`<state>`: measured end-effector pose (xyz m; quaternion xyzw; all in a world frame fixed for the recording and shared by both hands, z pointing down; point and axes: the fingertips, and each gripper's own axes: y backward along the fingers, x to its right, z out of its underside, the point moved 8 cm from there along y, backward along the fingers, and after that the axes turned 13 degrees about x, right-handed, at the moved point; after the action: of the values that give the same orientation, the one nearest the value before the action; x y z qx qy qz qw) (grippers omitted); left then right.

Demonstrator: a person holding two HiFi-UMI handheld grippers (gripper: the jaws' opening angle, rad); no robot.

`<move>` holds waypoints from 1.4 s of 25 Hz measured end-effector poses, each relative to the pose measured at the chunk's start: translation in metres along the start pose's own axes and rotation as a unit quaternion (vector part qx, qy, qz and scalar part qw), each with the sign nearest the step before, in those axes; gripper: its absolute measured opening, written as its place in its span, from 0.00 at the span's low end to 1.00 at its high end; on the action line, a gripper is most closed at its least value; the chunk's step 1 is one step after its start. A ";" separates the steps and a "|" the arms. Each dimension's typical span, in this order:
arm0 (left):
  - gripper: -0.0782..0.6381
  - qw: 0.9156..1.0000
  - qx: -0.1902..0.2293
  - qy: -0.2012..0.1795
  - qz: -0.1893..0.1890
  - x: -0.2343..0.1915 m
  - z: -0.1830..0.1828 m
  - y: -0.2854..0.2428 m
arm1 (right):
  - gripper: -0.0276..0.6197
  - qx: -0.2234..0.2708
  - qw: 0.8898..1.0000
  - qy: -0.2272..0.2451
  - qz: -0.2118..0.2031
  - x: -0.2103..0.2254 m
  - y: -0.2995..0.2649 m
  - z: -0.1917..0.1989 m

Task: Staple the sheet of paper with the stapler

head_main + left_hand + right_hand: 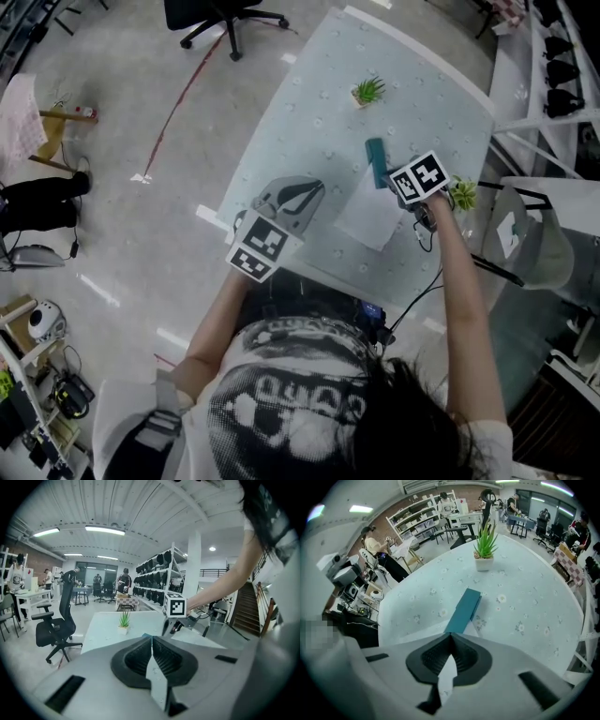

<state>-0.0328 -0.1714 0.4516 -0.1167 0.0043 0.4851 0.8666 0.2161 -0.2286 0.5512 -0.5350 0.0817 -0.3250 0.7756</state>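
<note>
A teal stapler (376, 159) lies on the table, its near end at the far edge of a white sheet of paper (370, 217). My right gripper (394, 187) points steeply down, shut, with its tip at the stapler's near end. In the right gripper view the stapler (463, 610) runs away from the closed tip of the right gripper (451, 633), and paper (474, 628) shows beside it. My left gripper (314, 187) hovers shut and empty over the table's near left part, aimed toward the right gripper's marker cube (175, 605). The left gripper (151, 637) holds nothing.
The pale flowered table (309, 122) carries a small potted plant (367, 91) at its far side. A second plant (461, 194) stands by the right edge. An office chair (56, 630) stands on the floor to the left, and shelving (159, 583) stands beyond the table.
</note>
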 end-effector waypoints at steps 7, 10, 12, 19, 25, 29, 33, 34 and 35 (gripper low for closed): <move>0.12 0.998 -0.006 -0.024 0.060 0.014 -0.012 -0.001 | 0.05 0.067 0.997 -0.042 0.012 0.000 0.016 0.011; 0.12 0.996 -0.015 -0.028 0.081 0.012 -0.009 0.002 | 0.05 0.129 0.988 -0.081 0.037 -0.004 0.022 0.013; 0.12 0.995 -0.022 -0.032 0.094 0.012 -0.006 0.002 | 0.05 0.172 0.977 -0.110 0.055 -0.007 0.029 0.017; 0.12 0.991 -0.029 -0.041 0.123 0.018 -0.003 -0.004 | 0.04 0.259 0.947 -0.157 0.108 -0.038 0.051 0.051; 0.12 0.989 -0.028 -0.049 0.137 0.036 -0.003 -0.008 | 0.04 0.344 0.908 -0.200 0.133 -0.083 0.078 0.080; 0.12 0.987 -0.030 -0.059 0.148 0.060 -0.004 -0.003 | 0.04 0.393 0.881 -0.222 0.143 -0.119 0.103 0.105; 0.12 0.986 -0.028 -0.065 0.148 0.089 -0.006 0.010 | 0.04 0.428 0.862 -0.229 0.148 -0.156 0.123 0.129; 0.12 0.987 -0.027 -0.066 0.146 0.098 -0.006 0.014 | 0.04 0.434 0.859 -0.226 0.149 -0.165 0.128 0.135; 0.12 0.987 -0.027 -0.067 0.144 0.106 -0.006 0.019 | 0.04 0.441 0.856 -0.224 0.148 -0.175 0.132 0.141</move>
<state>0.0081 -0.0735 0.4295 -0.1051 -0.0498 0.6117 0.7825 0.2027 0.0129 0.4540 -0.1770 -0.1679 -0.0795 0.9665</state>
